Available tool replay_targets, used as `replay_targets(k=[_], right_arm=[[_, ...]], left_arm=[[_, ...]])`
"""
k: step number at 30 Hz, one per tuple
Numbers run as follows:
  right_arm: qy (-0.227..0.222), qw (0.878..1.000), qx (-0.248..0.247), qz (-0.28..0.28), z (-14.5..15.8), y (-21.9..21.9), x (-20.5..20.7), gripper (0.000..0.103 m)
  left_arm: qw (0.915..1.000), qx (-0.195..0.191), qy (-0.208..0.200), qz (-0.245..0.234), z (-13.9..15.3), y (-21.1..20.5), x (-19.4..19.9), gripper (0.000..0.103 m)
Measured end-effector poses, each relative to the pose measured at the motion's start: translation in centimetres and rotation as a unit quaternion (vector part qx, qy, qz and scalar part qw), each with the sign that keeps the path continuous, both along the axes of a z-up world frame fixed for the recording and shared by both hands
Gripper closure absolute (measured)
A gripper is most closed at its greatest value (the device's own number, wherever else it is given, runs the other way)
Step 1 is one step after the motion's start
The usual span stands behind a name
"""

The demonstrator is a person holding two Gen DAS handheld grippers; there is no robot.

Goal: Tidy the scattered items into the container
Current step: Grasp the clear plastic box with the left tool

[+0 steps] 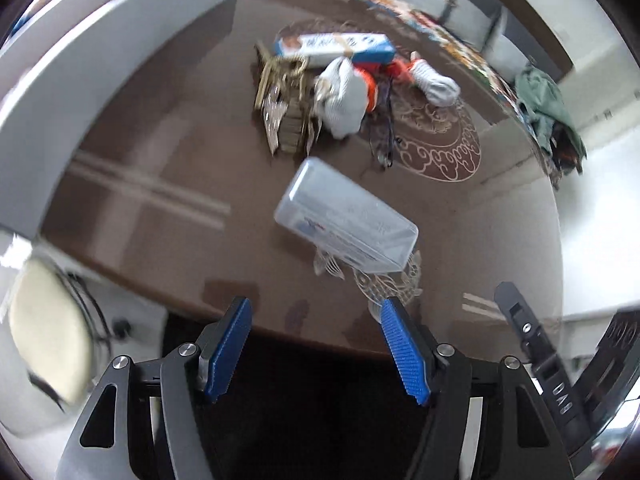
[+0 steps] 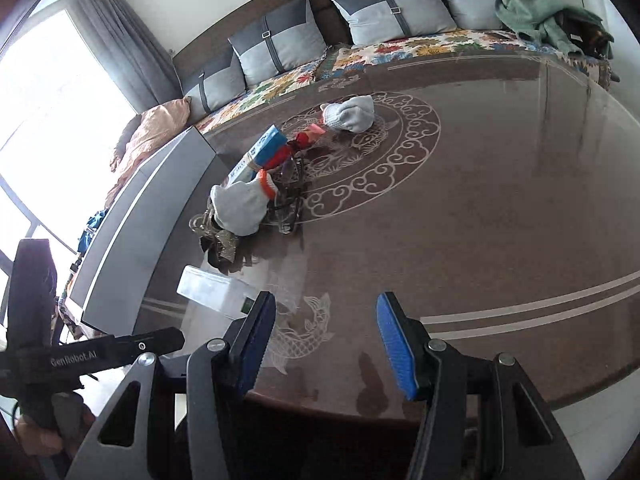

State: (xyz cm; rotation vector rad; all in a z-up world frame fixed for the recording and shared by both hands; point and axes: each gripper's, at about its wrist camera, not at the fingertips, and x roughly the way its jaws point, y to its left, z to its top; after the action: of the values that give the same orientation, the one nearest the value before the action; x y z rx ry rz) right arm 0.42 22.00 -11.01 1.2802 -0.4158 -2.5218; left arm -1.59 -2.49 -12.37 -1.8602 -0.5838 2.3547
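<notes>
A clear plastic box [image 1: 346,216] lies on the brown table, just beyond my open, empty left gripper [image 1: 316,344]; it also shows in the right wrist view [image 2: 212,290]. Past it is a heap: a blue and white carton [image 1: 336,46] [image 2: 260,150], two white gloves with orange cuffs [image 1: 344,96] [image 2: 244,206] [image 2: 350,114], glasses [image 1: 380,128] [image 2: 290,200] and a gold-brown item [image 1: 284,104]. My right gripper [image 2: 326,344] is open and empty above the table's near edge.
A grey container [image 2: 144,224] [image 1: 100,52] stands at the table's left side. A sofa with cushions [image 2: 360,16] and a green cloth [image 2: 536,16] runs behind the table. The left gripper's handle [image 2: 60,356] shows at the lower left.
</notes>
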Motion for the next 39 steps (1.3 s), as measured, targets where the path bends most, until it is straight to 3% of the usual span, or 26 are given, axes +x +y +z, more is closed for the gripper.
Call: replay_targets(k=[3, 7, 13, 20, 32, 39], right_arm=[[0.006, 1.0, -0.004, -0.004, 0.0, 0.1, 0.0, 0.049], [0.008, 1.0, -0.009, -0.002, -0.3, 0.2, 0.1, 0.049], [0.017, 1.0, -0.013, -0.004, -0.2, 0.5, 0.3, 0.049], [0.014, 1.0, -0.017, -0.004, -0.5, 0.6, 0.1, 0.049], [-0.006, 1.0, -0.011, -0.004, -1.6, 0.4, -0.3, 0.049], [-0.014, 1.0, -0.006, 0.007, -2.0, -0.1, -0.5, 0.049]], left_arm=[[0.997, 0.029, -0.035, 0.062, -0.6, 0.0, -0.1, 0.037], [0.9883, 0.037, -0.07, 0.131, -1.0, 0.5, -0.7, 0.037], [0.9694, 0.06, -0.069, 0.228, 0.0, 0.6, -1.6, 0.037], [0.9568, 0.072, -0.095, 0.265, -1.8, 1.7, -3.1, 0.036], [0.9695, 0.033, -0.118, 0.212, -4.8, 2.1, -5.4, 0.036], [0.9839, -0.051, -0.08, 0.152, -3.1, 1.6, -6.1, 0.036]])
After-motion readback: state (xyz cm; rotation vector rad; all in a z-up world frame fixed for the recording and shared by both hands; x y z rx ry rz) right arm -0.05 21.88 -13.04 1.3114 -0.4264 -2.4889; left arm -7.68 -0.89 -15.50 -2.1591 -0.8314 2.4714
